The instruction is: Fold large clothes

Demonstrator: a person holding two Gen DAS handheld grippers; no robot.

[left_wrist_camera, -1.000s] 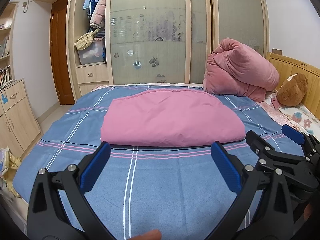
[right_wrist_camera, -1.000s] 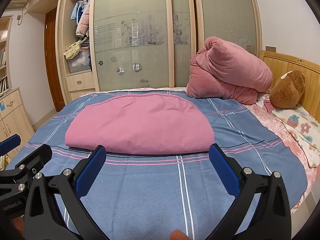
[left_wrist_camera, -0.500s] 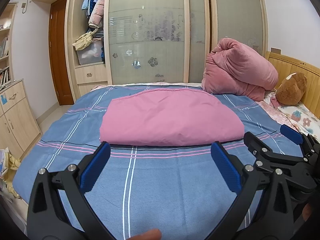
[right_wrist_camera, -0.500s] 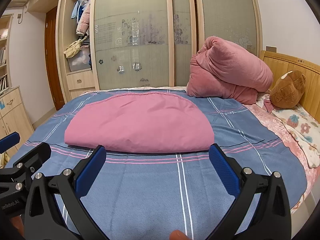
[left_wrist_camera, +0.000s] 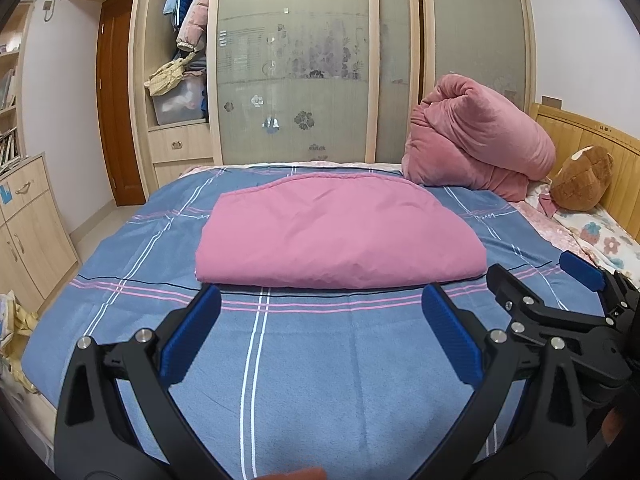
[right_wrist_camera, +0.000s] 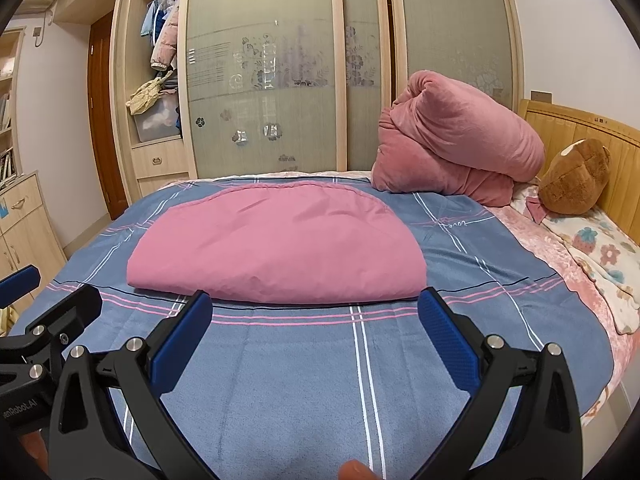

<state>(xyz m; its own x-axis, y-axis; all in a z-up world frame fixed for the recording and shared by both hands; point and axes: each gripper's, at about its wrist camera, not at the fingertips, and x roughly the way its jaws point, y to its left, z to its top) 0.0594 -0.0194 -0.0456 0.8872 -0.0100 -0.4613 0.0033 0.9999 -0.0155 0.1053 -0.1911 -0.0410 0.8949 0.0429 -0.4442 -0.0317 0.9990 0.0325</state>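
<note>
Pink folded garment (left_wrist_camera: 336,232) on plaid bed (left_wrist_camera: 304,360), "enRobot.AI" on left claw (right_wrist_camera: 24,320)

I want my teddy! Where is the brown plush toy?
The brown plush toy sits at the right of both views, against the wooden headboard, beside the bundled pink fleece blanket.
</note>
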